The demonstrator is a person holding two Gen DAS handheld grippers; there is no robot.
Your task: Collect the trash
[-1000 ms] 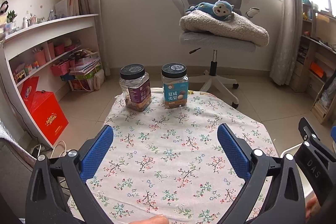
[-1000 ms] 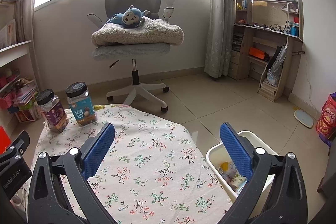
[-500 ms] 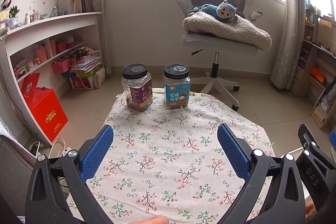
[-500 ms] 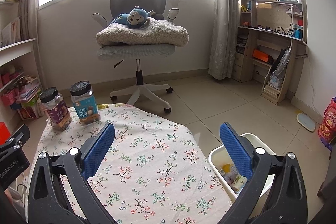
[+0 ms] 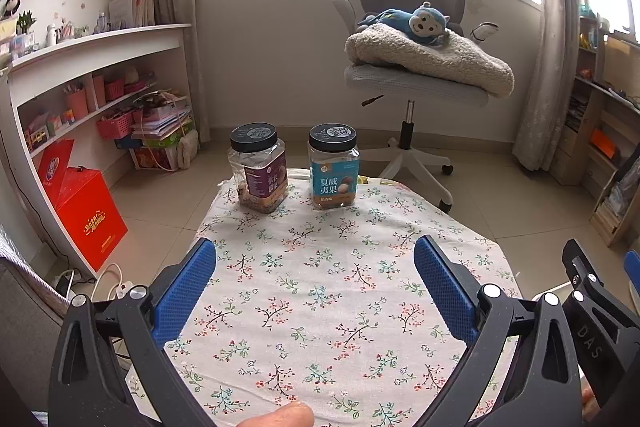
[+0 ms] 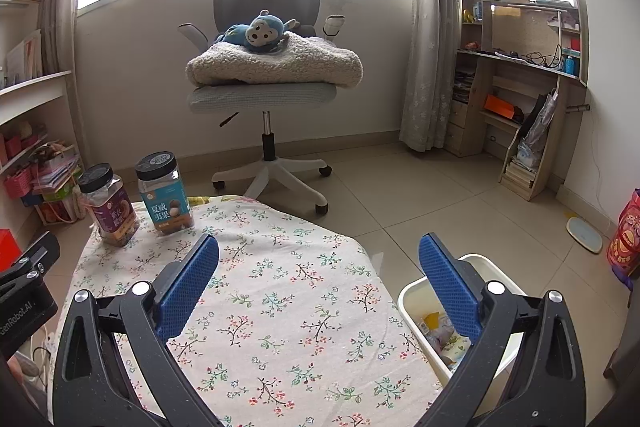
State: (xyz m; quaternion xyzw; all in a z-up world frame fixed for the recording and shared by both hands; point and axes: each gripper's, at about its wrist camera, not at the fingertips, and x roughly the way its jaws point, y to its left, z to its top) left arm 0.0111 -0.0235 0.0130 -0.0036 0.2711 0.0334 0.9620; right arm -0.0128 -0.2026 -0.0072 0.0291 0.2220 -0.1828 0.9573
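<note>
Down beside the tabletop's right edge, a white bin (image 6: 486, 269) is sitting on the tiled floor, and the trash (image 6: 438, 333) — a few crumpled wrappers, yellow and pale — is lying inside it, partly hidden behind a blue pad. The right tool (image 6: 319, 279) is hovering above the near right part of the tabletop (image 6: 280, 287), its two blue pads standing wide apart with nothing between them; one pad is overlapping the bin in the right wrist view. The left tool (image 5: 315, 279) is hanging over the middle of the floral cloth, likewise released and gripping nothing. A fingertip (image 5: 280, 417) is showing at the bottom edge of the left wrist view. The cloth itself is lying bare between the tools. At the far edge two clear jars with black lids are standing upright, just beside each other without touching — the purple-labelled jar (image 5: 259, 167) on the left, the blue-labelled jar (image 5: 333, 167) on the right. Beyond them a grey office chair (image 6: 266, 67) is carrying a folded fleecy blanket (image 6: 280, 65) with a blue plush monkey (image 6: 260, 31) lying on top. A red box (image 5: 86, 201) is leaning by the white shelves on the left.
</note>
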